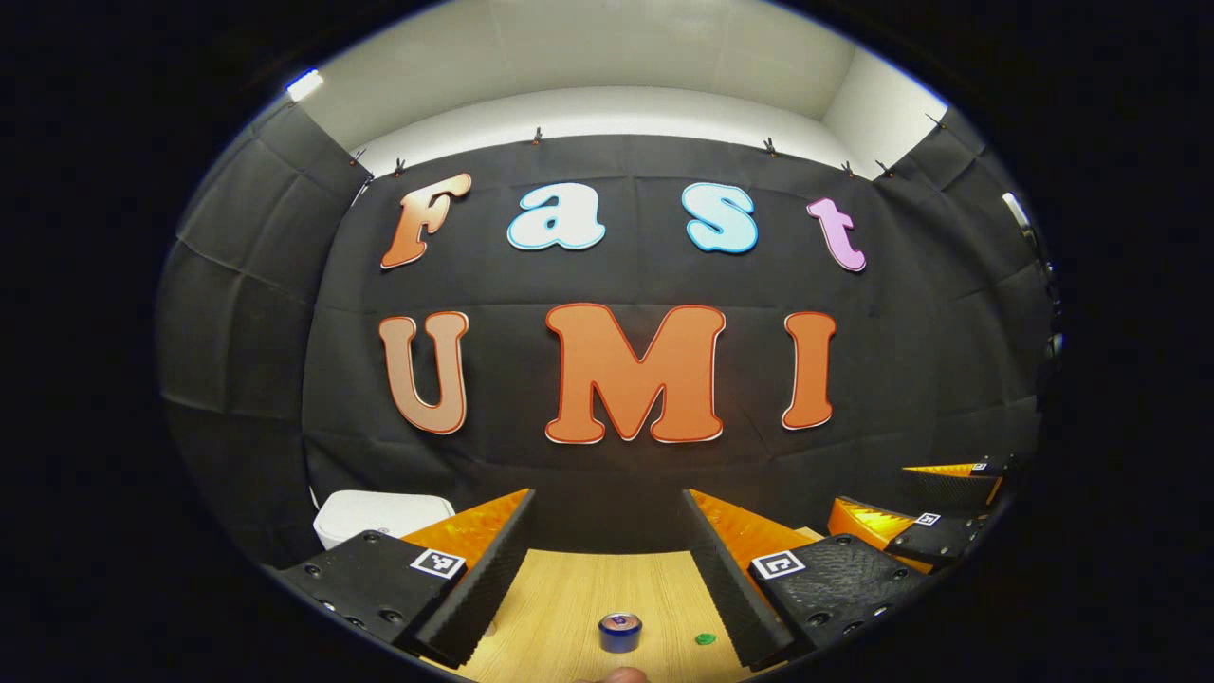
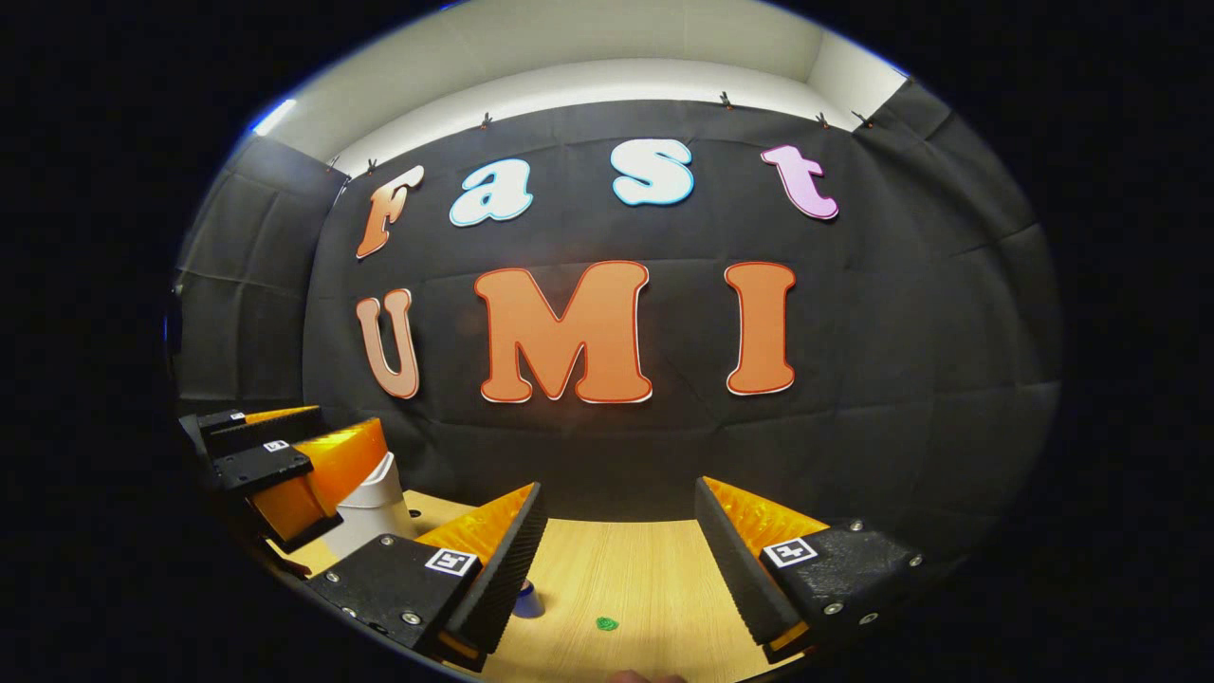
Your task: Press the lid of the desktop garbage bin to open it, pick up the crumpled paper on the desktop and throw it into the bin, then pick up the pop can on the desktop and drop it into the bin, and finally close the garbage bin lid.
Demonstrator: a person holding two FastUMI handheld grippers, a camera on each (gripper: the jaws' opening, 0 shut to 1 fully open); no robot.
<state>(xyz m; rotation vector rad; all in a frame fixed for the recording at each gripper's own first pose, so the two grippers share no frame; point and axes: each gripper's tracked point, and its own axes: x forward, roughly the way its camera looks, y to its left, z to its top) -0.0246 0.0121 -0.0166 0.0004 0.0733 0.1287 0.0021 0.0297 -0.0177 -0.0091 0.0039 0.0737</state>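
Can (image 1: 620, 632) stands upright on the wooden table (image 1: 579, 593), top facing up, between the fingers of the left gripper (image 1: 610, 560). Both the left and the right gripper (image 2: 618, 555) are level, wide open and empty; the white bin (image 1: 379, 515) is closed.

Recording booth, staged: black cloth (image 1: 607, 455) clipped up as walls, white wall (image 1: 607, 109) above it, strip light (image 1: 304, 84), wooden desk (image 1: 569, 598) in front.
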